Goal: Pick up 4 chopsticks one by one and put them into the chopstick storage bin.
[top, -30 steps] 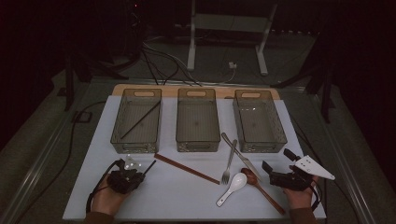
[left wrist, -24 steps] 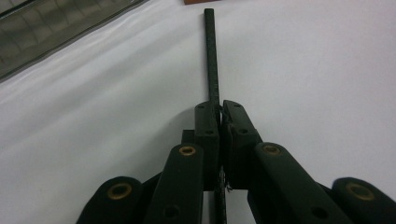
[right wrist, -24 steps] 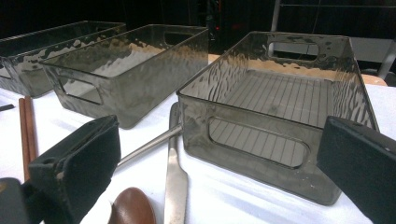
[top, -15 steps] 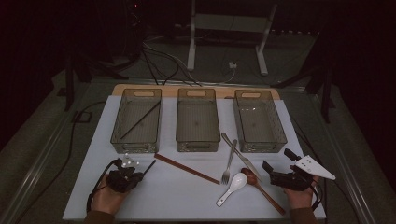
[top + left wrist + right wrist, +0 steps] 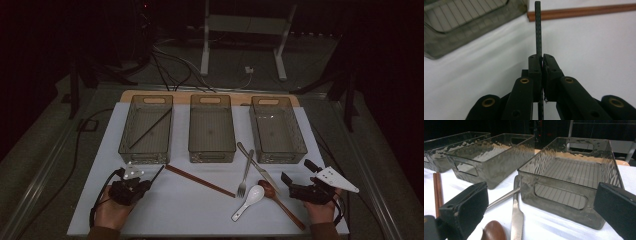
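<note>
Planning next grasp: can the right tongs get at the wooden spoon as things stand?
Probably yes. The right tongs are open and empty, and the wooden spoon lies just beside them on the table, handle uncovered. The white spoon lies close by its bowl.

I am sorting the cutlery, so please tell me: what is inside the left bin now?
The left bin holds one dark chopstick, lying diagonally on its ribbed floor. Nothing else shows inside; the tinted near wall dims the front strip.

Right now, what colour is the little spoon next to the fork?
White; the spoon shows best in the high view, beside the fork.
</note>
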Tool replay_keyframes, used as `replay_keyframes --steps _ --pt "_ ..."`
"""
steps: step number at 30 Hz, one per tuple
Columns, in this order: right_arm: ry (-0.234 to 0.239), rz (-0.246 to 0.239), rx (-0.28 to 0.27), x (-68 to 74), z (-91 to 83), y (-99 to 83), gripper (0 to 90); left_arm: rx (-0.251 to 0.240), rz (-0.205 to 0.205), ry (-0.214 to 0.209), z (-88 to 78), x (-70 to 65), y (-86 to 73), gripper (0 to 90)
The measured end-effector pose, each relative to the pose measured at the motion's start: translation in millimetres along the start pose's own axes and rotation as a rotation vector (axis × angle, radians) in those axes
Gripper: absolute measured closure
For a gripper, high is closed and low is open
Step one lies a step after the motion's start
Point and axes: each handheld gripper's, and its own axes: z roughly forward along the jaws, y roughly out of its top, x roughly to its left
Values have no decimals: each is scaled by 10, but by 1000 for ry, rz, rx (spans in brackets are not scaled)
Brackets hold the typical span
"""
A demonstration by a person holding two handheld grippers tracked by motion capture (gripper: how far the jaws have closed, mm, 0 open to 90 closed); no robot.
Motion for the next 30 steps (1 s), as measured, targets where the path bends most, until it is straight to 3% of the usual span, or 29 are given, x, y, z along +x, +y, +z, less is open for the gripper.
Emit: replay_keyframes --steps 17,30 --pt "-1 1 -1 -1 -1 0 0 -95 -13 35 -184 107 230 876" --pt "-2 3 1 -5 -2 0 0 -140 -41 54 -157 281 450 876"
